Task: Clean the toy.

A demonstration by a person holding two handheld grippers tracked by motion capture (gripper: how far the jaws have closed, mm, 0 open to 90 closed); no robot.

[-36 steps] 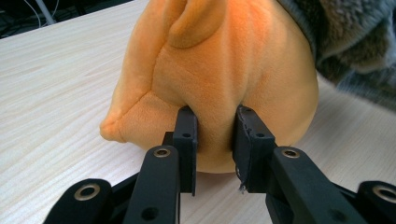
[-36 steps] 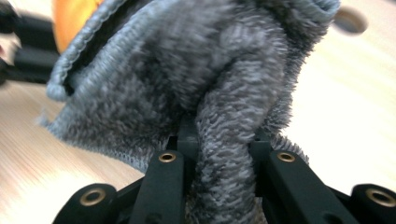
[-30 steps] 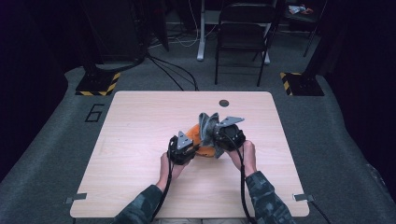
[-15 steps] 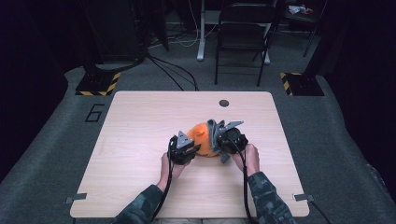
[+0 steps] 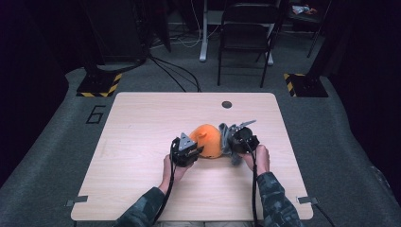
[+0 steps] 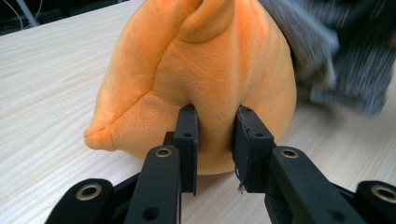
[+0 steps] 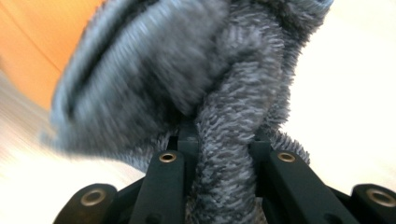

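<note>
An orange plush toy (image 5: 207, 139) rests near the middle of the wooden table (image 5: 142, 123). My left gripper (image 5: 187, 152) is shut on its near side; in the left gripper view the two black pads pinch a fold of the orange plush toy (image 6: 205, 70). A fuzzy grey cloth (image 5: 226, 137) lies against the toy's right side. My right gripper (image 5: 239, 139) is shut on it, and in the right gripper view a thick twist of the grey cloth (image 7: 224, 121) runs up from between the jaws, hiding the pads. The grey cloth (image 6: 345, 65) also hangs at the right behind the toy.
A small dark round hole (image 5: 227, 104) marks the table's far side. Behind the table stand a black chair (image 5: 246, 33) and floor stands with yellow-black striped bases (image 5: 97, 85). Bare tabletop stretches to the left and far side of the toy.
My right gripper has come down and nearer with the grey cloth, drawing it off the toy's top to its right side. More of the orange toy now shows. The left gripper has stayed put.
</note>
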